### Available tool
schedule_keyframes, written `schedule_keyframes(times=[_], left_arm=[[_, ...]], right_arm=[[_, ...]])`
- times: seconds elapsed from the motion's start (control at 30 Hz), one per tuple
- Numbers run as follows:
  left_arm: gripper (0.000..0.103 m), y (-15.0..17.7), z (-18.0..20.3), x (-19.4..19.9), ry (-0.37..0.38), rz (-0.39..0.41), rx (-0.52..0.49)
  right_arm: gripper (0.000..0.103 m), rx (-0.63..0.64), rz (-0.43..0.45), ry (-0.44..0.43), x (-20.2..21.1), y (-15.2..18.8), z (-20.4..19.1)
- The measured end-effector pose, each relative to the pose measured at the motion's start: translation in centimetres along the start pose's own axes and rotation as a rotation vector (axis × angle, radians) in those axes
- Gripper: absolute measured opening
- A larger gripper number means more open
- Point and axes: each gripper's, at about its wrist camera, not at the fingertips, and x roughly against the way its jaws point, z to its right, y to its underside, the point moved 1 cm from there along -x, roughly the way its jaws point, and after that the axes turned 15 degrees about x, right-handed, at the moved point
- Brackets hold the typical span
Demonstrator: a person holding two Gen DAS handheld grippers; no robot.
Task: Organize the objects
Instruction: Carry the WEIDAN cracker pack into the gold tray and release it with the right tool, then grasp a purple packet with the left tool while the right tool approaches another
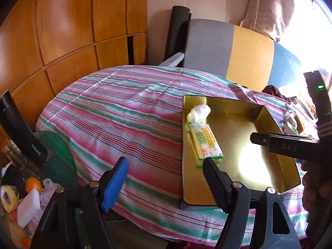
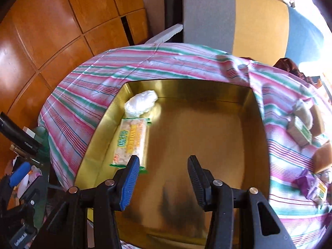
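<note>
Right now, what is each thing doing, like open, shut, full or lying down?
Gold rectangular cardboard box: lidless, mostly bare inside.
Yellow-green flat snack packet: sealed, lying flat in the box.
White crumpled plastic bundle: lying in the box corner.
Left claw: open, holding nothing.
Right claw: open, holding nothing, above the box.
Black cylindrical flask: capped, upright.

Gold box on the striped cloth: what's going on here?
A person with a gripper in each hand is sorting snacks into the gold box. A yellow snack packet and a white wrapped bundle already lie inside along its left wall. The right gripper hangs open and empty over the box; the left gripper is open too. More snacks wait on the cloth to the right.
</note>
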Motion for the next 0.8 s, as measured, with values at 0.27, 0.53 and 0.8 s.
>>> schedule_keyframes(times=[0.27, 0.53, 0.8], left_arm=[[0.074, 0.9, 4.2, -0.3, 0.052, -0.026, -0.09], [0.074, 2.4, 9.4, 0.1, 0.129, -0.053, -0.206], [0.074, 4.2, 13.5, 0.6, 0.194, -0.081, -0.316]], right_arm=[[0.049, -0.053, 0.027, 0.079, 3.4, 3.9, 4.3], [0.049, -0.191, 0.006, 0.167, 5.9, 9.0, 10.9], [0.049, -0.334, -0.035, 0.243, 8.4, 14.9, 17.3]])
